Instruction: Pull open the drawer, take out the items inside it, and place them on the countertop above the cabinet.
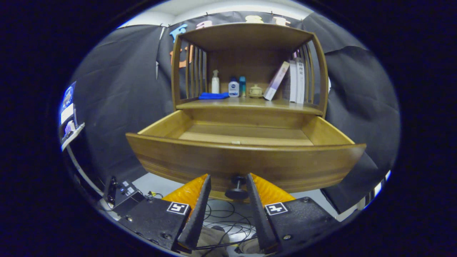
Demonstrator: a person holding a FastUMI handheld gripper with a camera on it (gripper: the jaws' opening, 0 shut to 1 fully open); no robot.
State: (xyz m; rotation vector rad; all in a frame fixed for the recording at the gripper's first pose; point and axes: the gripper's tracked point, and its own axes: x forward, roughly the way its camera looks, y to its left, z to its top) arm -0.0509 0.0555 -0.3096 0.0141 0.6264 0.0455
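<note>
Drawer (246,157) pulled out, front hiding its near floor; tongs (228,182) apart around knob (237,187).

The wooden drawer (246,160) stands pulled open below the countertop (250,104), its knob (237,187) forward.

Two-finger gripper (227,178), seen from behind its own fingers (200,207). Long wedge-shaped fingers, broad at the base and narrowing to blunt tips, with flat, finely textured inner faces and ribbed, ridged outer backs. Set on two black, matte, angular carriage blocks (157,221), one per finger. Marked on each block's top with a square black-and-white fiducial tag (177,207) on a white ground. Fastened with small round dark screws (166,236) near the blocks' corners. Tips parted, the drawer knob (236,187) between them.
</note>
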